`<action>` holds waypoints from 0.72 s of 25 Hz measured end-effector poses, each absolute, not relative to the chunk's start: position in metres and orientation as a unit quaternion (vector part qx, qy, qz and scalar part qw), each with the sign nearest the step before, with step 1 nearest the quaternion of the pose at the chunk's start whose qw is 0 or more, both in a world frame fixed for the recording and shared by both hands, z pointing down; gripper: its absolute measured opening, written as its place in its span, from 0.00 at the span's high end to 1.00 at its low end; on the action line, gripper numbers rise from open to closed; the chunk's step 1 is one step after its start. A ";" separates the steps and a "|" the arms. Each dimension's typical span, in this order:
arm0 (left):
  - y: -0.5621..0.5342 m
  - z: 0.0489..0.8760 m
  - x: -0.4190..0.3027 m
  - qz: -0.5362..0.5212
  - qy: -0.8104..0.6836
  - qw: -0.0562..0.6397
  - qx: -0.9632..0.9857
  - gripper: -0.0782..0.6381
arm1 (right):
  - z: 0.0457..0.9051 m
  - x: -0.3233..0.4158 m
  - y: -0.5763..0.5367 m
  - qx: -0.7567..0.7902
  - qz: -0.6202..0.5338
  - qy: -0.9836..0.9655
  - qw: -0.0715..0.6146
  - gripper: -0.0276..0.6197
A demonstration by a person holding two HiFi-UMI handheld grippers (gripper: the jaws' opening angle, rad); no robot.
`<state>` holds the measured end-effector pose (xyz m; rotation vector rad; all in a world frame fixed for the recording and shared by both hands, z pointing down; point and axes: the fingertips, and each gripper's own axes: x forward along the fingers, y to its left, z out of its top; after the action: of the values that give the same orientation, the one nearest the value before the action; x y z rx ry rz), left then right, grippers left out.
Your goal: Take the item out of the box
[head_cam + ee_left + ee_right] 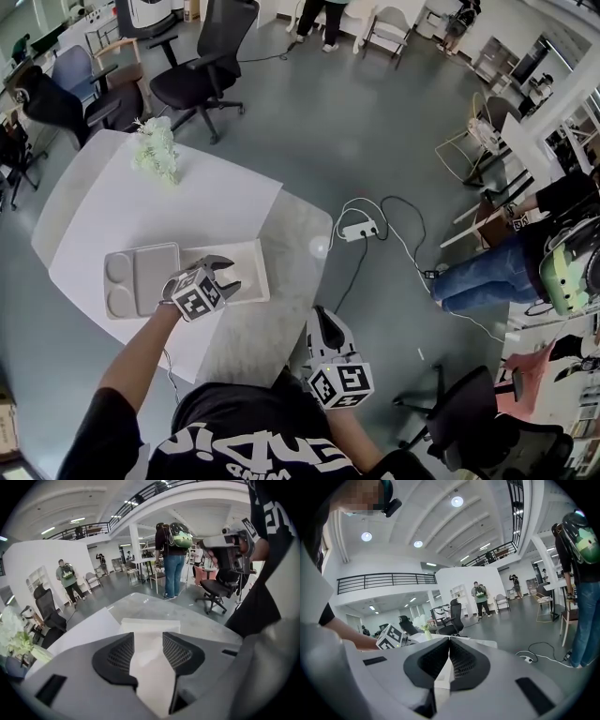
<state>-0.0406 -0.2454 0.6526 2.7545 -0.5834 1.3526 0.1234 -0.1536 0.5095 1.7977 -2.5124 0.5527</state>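
A flat white box (248, 265) lies on the table beside a beige compartment tray (139, 278). My left gripper (228, 277) hovers over the box's left part, jaws open. In the left gripper view the box (151, 626) shows just past the open left gripper (148, 641), with nothing pinched between the pads. I cannot make out any item in the box. My right gripper (324, 321) is held off the table's near right edge, pointing away from me. In the right gripper view the right gripper (449, 641) is shut and holds nothing.
A white sheet (202, 202) covers the left of the round grey table (295, 244). A pale flower bunch (157, 148) stands at its far side. Office chairs (202, 56) stand beyond it, and a power strip with cables (361, 229) lies on the floor at right. People stand around.
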 end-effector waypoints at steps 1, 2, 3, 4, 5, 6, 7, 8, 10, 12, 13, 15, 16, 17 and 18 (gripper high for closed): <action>-0.246 0.658 -0.041 0.443 -0.181 0.009 0.878 0.64 | 0.510 0.123 -0.155 0.573 0.178 -0.800 0.003 0.92; -0.247 0.664 -0.042 0.452 -0.176 0.009 0.874 0.64 | 0.511 0.122 -0.157 0.572 0.179 -0.800 0.003 0.92; -0.248 0.669 -0.043 0.461 -0.170 0.009 0.871 0.64 | 0.511 0.122 -0.159 0.572 0.180 -0.800 0.004 0.92; -0.249 0.675 -0.043 0.469 -0.165 0.008 0.868 0.63 | 0.512 0.122 -0.161 0.572 0.180 -0.800 0.005 0.92; -0.250 0.680 -0.044 0.476 -0.160 0.007 0.865 0.63 | 0.512 0.122 -0.163 0.572 0.180 -0.800 0.005 0.92; -0.251 0.685 -0.044 0.482 -0.157 0.006 0.862 0.63 | 0.513 0.123 -0.165 0.573 0.181 -0.799 0.005 0.92; -0.252 0.690 -0.043 0.487 -0.154 0.007 0.860 0.63 | 0.514 0.125 -0.165 0.574 0.182 -0.798 0.006 0.92; -0.252 0.695 -0.043 0.492 -0.151 0.009 0.858 0.63 | 0.515 0.128 -0.166 0.576 0.183 -0.797 0.007 0.92; -0.251 0.704 -0.043 0.499 -0.146 0.012 0.854 0.61 | 0.519 0.131 -0.165 0.578 0.184 -0.795 0.010 0.92; -0.252 0.712 -0.043 0.505 -0.139 0.015 0.852 0.59 | 0.522 0.134 -0.166 0.582 0.186 -0.792 0.012 0.92; -0.252 0.716 -0.043 0.507 -0.135 0.016 0.851 0.58 | 0.523 0.135 -0.167 0.584 0.187 -0.790 0.013 0.92; -0.252 0.722 -0.042 0.513 -0.127 0.019 0.849 0.56 | 0.524 0.136 -0.168 0.587 0.190 -0.787 0.015 0.92; -0.252 0.725 -0.042 0.516 -0.124 0.020 0.847 0.55 | 0.525 0.137 -0.169 0.587 0.190 -0.786 0.016 0.92; -0.252 0.729 -0.041 0.518 -0.121 0.022 0.847 0.54 | 0.526 0.138 -0.170 0.588 0.191 -0.786 0.017 0.92; -0.252 0.733 -0.040 0.520 -0.119 0.024 0.845 0.54 | 0.528 0.139 -0.170 0.589 0.192 -0.785 0.018 0.92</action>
<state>-0.0404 -0.2524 0.7327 2.6162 -0.3691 1.6094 0.1387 -0.1704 0.5277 1.8287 -2.4386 0.5974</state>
